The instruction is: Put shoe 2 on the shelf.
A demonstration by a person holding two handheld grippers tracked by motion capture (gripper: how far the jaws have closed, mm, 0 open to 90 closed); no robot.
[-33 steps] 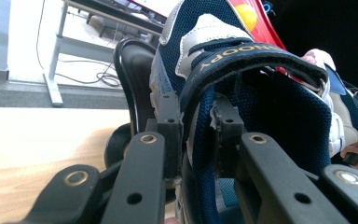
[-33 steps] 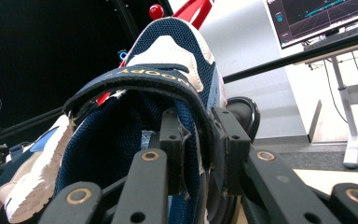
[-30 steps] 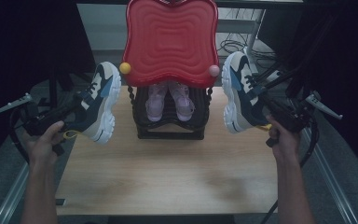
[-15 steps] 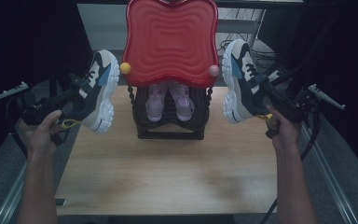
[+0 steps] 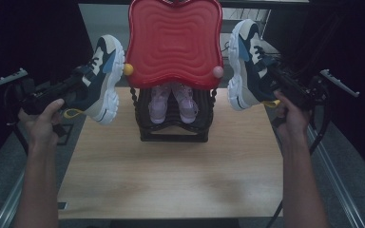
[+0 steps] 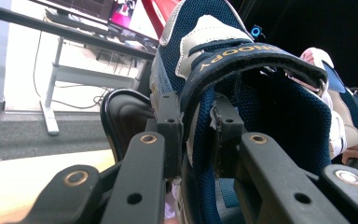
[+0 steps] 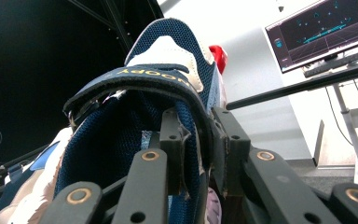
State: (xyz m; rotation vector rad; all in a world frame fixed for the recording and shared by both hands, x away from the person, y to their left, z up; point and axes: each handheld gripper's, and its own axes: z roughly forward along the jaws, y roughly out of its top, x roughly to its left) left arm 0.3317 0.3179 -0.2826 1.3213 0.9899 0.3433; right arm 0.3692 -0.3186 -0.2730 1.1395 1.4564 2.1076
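Note:
Two navy, beige and white sneakers are held in the air on either side of a black shoe rack (image 5: 173, 127). The left sneaker (image 5: 100, 78) hangs left of the rack's red top (image 5: 173, 40), sole toward the rack, with my left gripper (image 5: 71, 88) shut on its collar. In the left gripper view the jaws pinch the navy collar (image 6: 196, 126) under the strap. The right sneaker (image 5: 247, 64) hangs right of the red top, and my right gripper (image 5: 278, 80) is shut on its collar (image 7: 193, 126). A pair of pink shoes (image 5: 170, 100) sits inside the rack.
The rack stands at the back middle of a wooden table (image 5: 171, 180). A yellow knob (image 5: 129, 70) and a pink knob (image 5: 217, 71) stick out under the red top. A desk with a monitor (image 7: 321, 35) stands behind the table.
Both sneakers have been lifted higher and a little outward, away from the rack's sides. Both grippers keep their hold.

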